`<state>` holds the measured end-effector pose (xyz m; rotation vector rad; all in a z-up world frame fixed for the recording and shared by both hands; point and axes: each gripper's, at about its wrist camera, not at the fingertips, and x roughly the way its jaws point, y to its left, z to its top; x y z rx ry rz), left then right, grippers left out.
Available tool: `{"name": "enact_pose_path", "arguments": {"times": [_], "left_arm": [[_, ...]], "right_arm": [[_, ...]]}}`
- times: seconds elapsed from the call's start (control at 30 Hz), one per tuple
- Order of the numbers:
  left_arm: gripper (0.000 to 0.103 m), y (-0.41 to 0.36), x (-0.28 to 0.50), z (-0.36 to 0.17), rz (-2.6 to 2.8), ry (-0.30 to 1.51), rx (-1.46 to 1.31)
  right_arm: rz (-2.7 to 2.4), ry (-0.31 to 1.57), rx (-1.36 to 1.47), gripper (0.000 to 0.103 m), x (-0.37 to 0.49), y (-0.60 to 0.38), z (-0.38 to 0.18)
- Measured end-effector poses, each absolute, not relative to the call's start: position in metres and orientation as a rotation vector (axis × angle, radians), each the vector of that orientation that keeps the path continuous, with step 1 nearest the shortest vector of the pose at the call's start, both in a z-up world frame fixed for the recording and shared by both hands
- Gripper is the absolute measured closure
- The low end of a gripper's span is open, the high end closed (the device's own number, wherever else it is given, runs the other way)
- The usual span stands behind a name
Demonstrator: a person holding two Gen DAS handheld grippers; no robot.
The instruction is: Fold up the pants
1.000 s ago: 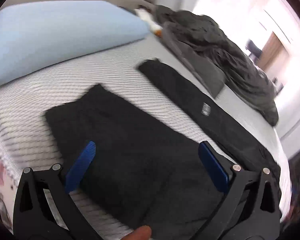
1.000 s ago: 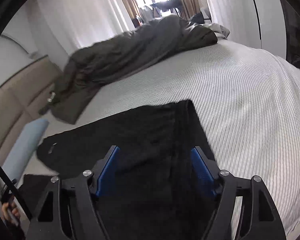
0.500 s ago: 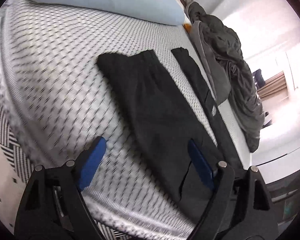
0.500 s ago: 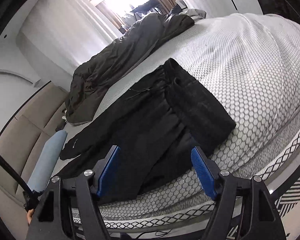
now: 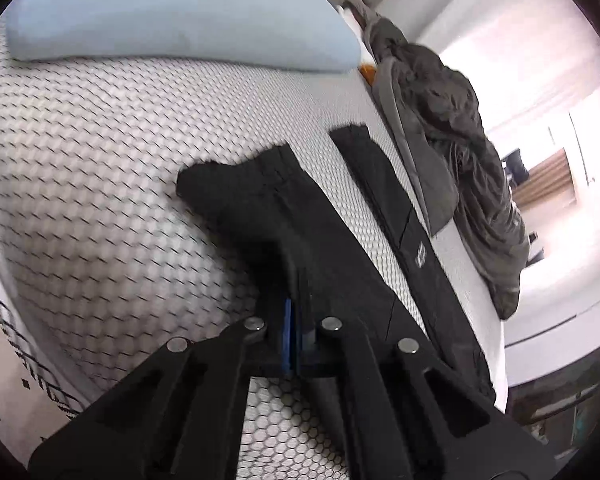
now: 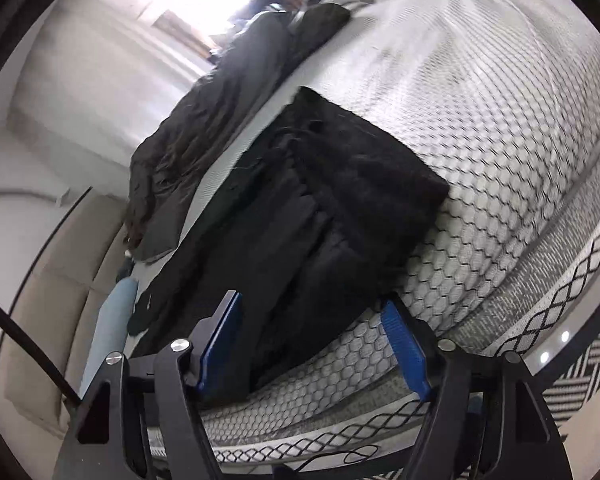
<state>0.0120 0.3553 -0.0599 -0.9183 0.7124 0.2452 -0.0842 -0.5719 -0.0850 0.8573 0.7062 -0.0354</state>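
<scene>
Pants [image 5: 300, 232] are lying stretched out on the bed [image 5: 100, 184], with the left hand-held gripper [image 5: 294, 336] pinched tight on their near edge. Right hand-held gripper [image 6: 316, 344] is spread wide, waistband end sitting right between its fingers.

A pale blue pillow [image 5: 172, 16] lies at the head of the bed [image 5: 100, 152], whose white cover has a honeycomb pattern, a rumpled dark grey duvet [image 5: 472, 152] is heaped along its far side, a beige padded headboard [image 6: 40, 300] stands behind, and a black-and-white patterned rug [image 6: 580, 384] covers the floor.
</scene>
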Motion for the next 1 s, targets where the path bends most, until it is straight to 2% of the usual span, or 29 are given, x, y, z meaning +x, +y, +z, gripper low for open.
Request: {"name": "enact_pose_path", "arguments": {"times": [0.1,0.17,0.23,0.27,0.3,0.33,0.37,0.5,0.63,0.77,1.0], "left_arm": [[0.103,0.362,0.009,-0.06,0.257,0.722,-0.91],[0.103,0.36,0.01,-0.062,0.266,0.732,-0.89],[0.103,0.359,0.009,-0.065,0.271,0.74,-0.884],[0.103,0.359,0.01,-0.066,0.274,0.742,-0.883],[0.103,0.359,0.012,-0.068,0.278,0.745,-0.881],[0.103,0.359,0.012,-0.069,0.289,0.748,-0.88],[0.103,0.359,0.01,-0.069,0.306,0.747,-0.877],[0.103,0.353,-0.003,-0.063,0.32,0.723,-0.835],[0.103,0.348,-0.014,-0.063,0.311,0.731,-0.81],[0.103,0.347,-0.005,-0.05,0.3,0.709,-0.817],[0.103,0.342,0.053,0.013,0.257,0.623,-0.773]], "right_arm": [[-0.012,0.665,0.931,0.036,-0.081,-0.582,-0.092],[-0.004,0.644,0.953,0.047,-0.076,-0.585,-0.091],[0.011,0.643,0.967,0.052,-0.069,-0.583,-0.088],[0.004,0.65,0.964,0.067,-0.065,-0.582,-0.088],[-0.006,0.664,0.963,0.077,-0.062,-0.581,-0.09],[-0.012,0.675,0.975,0.094,-0.06,-0.581,-0.093],[-0.008,0.667,0.99,0.096,-0.063,-0.581,-0.092],[0.008,0.591,1.005,0.099,-0.104,-0.592,-0.086],[-0.004,0.598,0.983,0.099,-0.125,-0.597,-0.075],[-0.002,0.572,0.936,0.099,-0.121,-0.594,-0.044],[0.004,0.495,0.804,0.099,-0.069,-0.584,0.035]]}}
